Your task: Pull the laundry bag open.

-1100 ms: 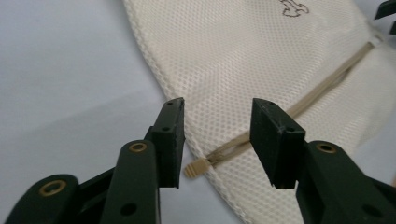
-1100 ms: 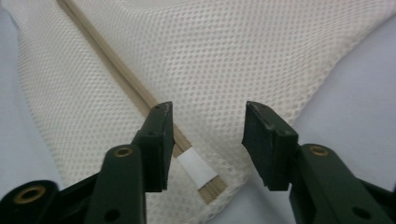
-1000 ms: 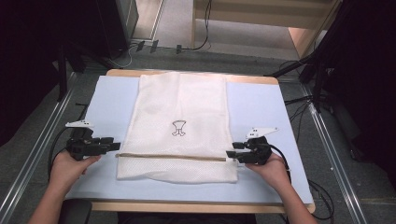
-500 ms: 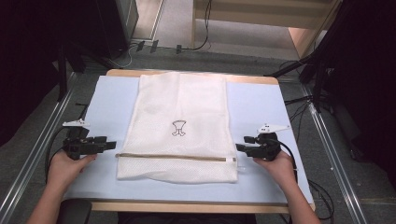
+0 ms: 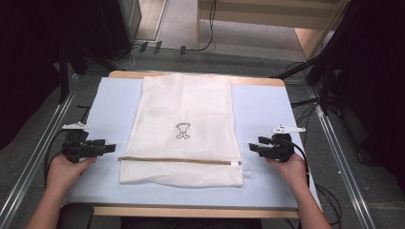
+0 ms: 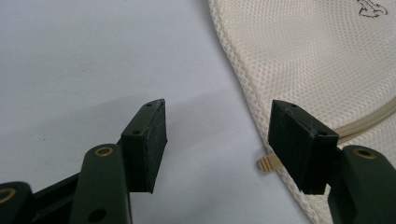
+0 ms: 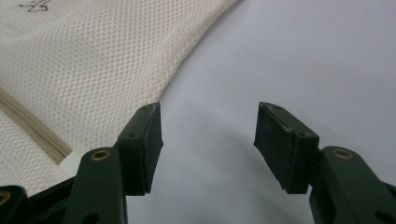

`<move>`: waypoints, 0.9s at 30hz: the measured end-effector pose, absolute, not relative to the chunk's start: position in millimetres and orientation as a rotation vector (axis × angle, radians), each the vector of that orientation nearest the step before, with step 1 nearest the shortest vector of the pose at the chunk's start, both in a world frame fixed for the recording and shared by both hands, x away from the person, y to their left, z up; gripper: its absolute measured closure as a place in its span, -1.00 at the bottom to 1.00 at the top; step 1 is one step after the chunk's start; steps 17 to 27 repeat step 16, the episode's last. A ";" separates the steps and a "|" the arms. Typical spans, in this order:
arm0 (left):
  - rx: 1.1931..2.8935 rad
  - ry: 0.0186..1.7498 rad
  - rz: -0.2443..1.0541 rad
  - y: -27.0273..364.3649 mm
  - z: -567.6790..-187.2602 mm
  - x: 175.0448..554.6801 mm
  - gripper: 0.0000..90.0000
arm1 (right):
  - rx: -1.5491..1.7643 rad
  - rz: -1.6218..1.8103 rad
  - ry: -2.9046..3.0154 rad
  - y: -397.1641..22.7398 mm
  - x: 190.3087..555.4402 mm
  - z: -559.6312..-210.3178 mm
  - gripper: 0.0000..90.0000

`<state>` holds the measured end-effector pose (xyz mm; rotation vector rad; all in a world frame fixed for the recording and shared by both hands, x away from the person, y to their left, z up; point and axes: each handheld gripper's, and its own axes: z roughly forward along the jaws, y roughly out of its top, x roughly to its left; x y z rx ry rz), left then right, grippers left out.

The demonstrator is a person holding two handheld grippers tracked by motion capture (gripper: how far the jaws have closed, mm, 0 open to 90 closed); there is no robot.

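bag (image 5: 184,129): flat mid-mat (image 5: 267,109), zipper (image 5: 176,160) near person, laid out for folding
left gripper (image 5: 108,148): jaws just opened wide, empty, beside bag's left edge
right gripper (image 5: 254,148): jaws just opened, empty, by zipper's right end

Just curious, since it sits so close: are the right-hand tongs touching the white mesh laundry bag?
Apart. In the high view, blue mat separates the right tongs from the white mesh laundry bag; their jaws stand open, empty.
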<state>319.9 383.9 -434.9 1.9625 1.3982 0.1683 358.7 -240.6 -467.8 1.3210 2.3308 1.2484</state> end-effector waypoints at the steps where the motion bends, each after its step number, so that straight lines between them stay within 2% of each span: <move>1: 1.962 1.400 0.168 383.9 -435.1 320.0 -0.15 | 1.331 1.244 2.328 -240.9 358.7 -467.9 -0.06; 16: 1.976 1.407 0.168 384.1 -437.7 322.7 -0.25 | 1.321 1.210 2.347 -239.4 359.4 -471.6 -0.13; 27: 1.976 1.407 0.168 384.1 -437.7 322.7 -0.25 | 1.321 1.210 2.347 -239.4 359.4 -471.6 -0.13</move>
